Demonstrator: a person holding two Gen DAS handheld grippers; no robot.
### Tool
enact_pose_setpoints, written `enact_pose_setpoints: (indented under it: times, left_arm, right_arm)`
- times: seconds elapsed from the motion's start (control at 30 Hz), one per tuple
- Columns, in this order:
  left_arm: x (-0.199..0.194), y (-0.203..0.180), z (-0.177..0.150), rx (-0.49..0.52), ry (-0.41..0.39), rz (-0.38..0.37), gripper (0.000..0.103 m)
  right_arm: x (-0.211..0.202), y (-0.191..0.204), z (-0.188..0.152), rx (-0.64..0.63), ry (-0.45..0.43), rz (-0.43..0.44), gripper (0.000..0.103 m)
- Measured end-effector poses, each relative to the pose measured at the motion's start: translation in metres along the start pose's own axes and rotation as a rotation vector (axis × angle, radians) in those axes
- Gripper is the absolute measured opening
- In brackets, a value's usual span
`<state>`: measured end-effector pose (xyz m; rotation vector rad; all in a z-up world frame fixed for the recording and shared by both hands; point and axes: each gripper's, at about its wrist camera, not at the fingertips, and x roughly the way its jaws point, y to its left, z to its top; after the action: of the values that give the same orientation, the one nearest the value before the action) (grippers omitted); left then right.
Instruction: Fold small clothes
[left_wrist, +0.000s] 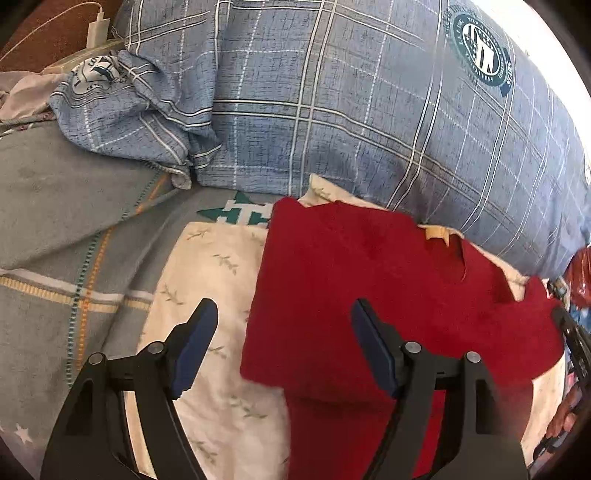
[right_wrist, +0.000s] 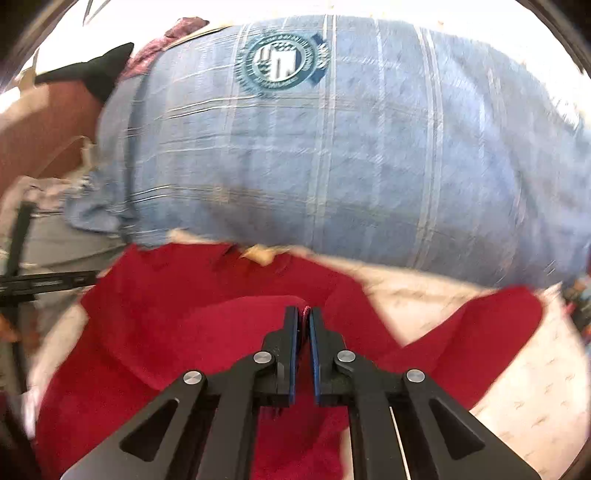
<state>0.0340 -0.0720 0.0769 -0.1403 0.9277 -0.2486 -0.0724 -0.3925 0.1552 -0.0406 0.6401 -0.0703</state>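
Note:
A small red garment (left_wrist: 354, 280) lies on a cream floral cloth (left_wrist: 207, 280) on the bed; its left side is folded in to a straight edge. My left gripper (left_wrist: 282, 314) is open and empty just above the garment's lower left part. In the right wrist view my right gripper (right_wrist: 303, 314) is shut on a raised fold of the red garment (right_wrist: 155, 295), pinching its edge between the pads. A red sleeve (right_wrist: 491, 332) spreads to the right. That view is blurred by motion.
A large blue plaid pillow (left_wrist: 369, 110) lies right behind the garment, also in the right wrist view (right_wrist: 332, 166). A crumpled blue plaid cloth (left_wrist: 129, 107) and a white charger (left_wrist: 96, 33) sit at the back left. Grey striped bedding (left_wrist: 66, 229) lies left.

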Motion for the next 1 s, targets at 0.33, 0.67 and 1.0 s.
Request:
enact_pose_setpoints:
  times: [0.33, 0.67, 1.0]
  left_arm:
    - [0.041, -0.018, -0.02, 0.052, 0.08, 0.024, 0.076]
    - [0.036, -0.021, -0.022, 0.066, 0.077, 0.057, 0.079]
    - [0.01, -0.026, -0.036, 0.093, 0.046, 0.079, 0.079]
  right_arm:
    - [0.04, -0.031, -0.02, 0.151, 0.121, -0.079, 0.037]
    - [0.078, -0.025, -0.04, 0.172, 0.228, -0.011, 0.038]
    - [0.043, -0.007, -0.067, 0.084, 0.227, -0.051, 0.041]
